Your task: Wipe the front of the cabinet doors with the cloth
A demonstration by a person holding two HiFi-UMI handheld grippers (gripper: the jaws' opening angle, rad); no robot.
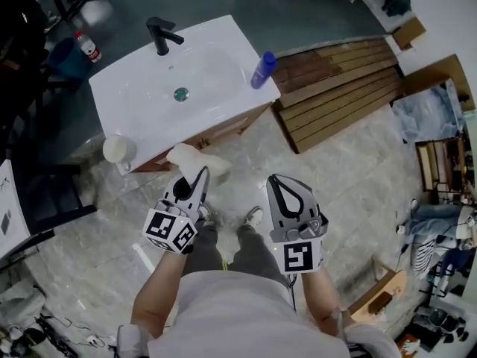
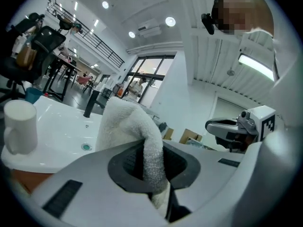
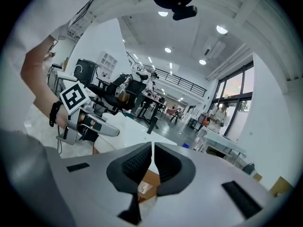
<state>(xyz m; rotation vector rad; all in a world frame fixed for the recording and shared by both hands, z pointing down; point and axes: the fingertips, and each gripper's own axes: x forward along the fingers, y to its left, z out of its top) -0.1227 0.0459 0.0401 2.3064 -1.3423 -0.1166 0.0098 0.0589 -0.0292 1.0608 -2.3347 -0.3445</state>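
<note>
Your left tool (image 1: 198,177) is clenched on the white cloth (image 1: 189,157). In the left gripper view a fold of the cloth (image 2: 135,126) runs down between the two dark pads, and the rest bunches up above the tool (image 2: 152,168). From the head view the cloth sits in front of the wooden cabinet (image 1: 223,130), just under the edge of the white counter (image 1: 223,47). You cannot tell from any view whether it touches the door.

Your right tool (image 1: 275,180) is closed with nothing in it. In the right gripper view its pads (image 3: 137,162) meet at the tips, and only the counter and cabinet show behind them. It hangs beside the left one and farther back from the cabinet, over the marble floor (image 1: 335,192).

On the counter a black faucet (image 1: 162,36) stands behind the sink drain (image 1: 181,94). A blue bottle (image 1: 262,69) is at the right corner and a white cup (image 1: 118,149) at the left front corner. The cup (image 2: 20,126) also shows at the left in the left gripper view. Wooden slats (image 1: 343,88) lie on the floor to the right of the cabinet.
</note>
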